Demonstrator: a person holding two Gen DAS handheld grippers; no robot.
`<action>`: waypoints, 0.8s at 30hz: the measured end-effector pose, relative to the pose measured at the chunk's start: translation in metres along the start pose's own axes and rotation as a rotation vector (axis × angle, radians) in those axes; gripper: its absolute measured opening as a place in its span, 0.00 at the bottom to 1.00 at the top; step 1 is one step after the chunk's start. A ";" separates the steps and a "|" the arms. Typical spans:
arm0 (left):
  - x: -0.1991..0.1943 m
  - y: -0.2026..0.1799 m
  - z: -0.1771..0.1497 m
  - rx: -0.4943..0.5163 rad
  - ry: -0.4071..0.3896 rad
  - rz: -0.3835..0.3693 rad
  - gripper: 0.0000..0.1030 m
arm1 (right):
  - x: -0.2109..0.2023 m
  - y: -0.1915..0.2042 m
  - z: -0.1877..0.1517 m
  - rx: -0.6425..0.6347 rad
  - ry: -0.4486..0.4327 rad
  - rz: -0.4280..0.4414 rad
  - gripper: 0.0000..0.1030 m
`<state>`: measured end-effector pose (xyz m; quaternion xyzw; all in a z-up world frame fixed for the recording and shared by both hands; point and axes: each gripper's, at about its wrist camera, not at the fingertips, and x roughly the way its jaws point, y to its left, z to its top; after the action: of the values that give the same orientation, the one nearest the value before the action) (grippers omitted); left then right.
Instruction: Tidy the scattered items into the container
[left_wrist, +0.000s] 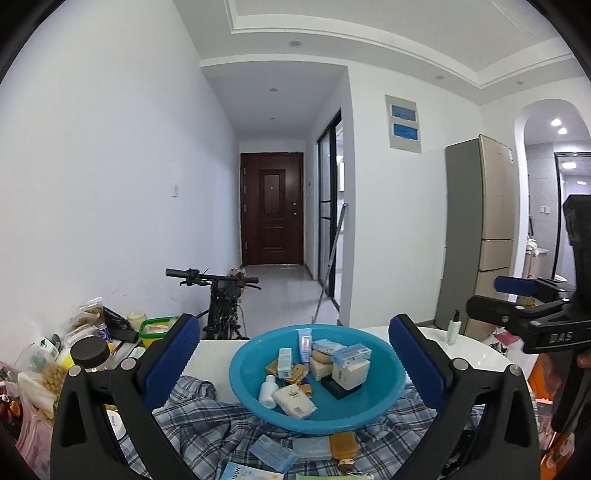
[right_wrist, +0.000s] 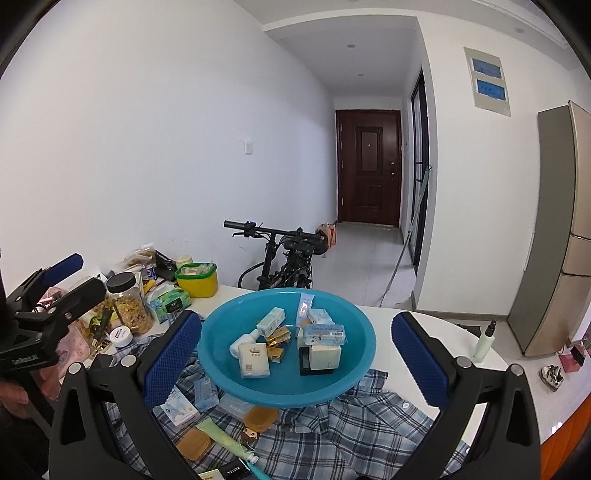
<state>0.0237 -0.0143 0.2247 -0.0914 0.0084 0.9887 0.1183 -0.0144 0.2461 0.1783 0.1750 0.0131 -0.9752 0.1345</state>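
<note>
A blue basin (left_wrist: 384, 395) (right_wrist: 354, 373) rests on a plaid cloth (left_wrist: 207, 417) (right_wrist: 354, 424) and holds several small boxes, soaps and bottles. My left gripper (left_wrist: 295, 362) stands open just short of the basin, with nothing between its pads. My right gripper (right_wrist: 297, 356) is also open and empty, facing the basin from the other side. Each gripper shows in the other's view, the right gripper (left_wrist: 495, 299) at the right edge, the left gripper (right_wrist: 74, 280) at the left edge. Loose on the cloth lie amber soap cases (right_wrist: 260, 417), a green tube (right_wrist: 221, 439) and a clear packet (left_wrist: 273, 452).
Crowding the table's left end are a black-lidded jar (right_wrist: 127, 306), a yellow tub (right_wrist: 195, 280) and snack bags. A pump bottle (right_wrist: 484, 341) stands on the white table (right_wrist: 417, 325) at the right. Behind the table are a bicycle (right_wrist: 284, 254) and a fridge (right_wrist: 554, 229).
</note>
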 end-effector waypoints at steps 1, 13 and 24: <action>-0.002 -0.001 0.000 0.000 -0.002 -0.004 1.00 | -0.002 0.000 -0.002 0.000 -0.010 -0.009 1.00; 0.007 -0.003 -0.030 -0.037 0.053 -0.008 1.00 | -0.017 -0.003 -0.024 -0.019 -0.117 -0.091 1.00; 0.019 -0.012 -0.074 -0.004 0.144 -0.003 1.00 | -0.008 -0.007 -0.059 -0.001 -0.072 -0.102 1.00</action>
<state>0.0213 -0.0014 0.1482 -0.1623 0.0147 0.9795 0.1185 0.0106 0.2591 0.1257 0.1389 0.0177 -0.9865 0.0850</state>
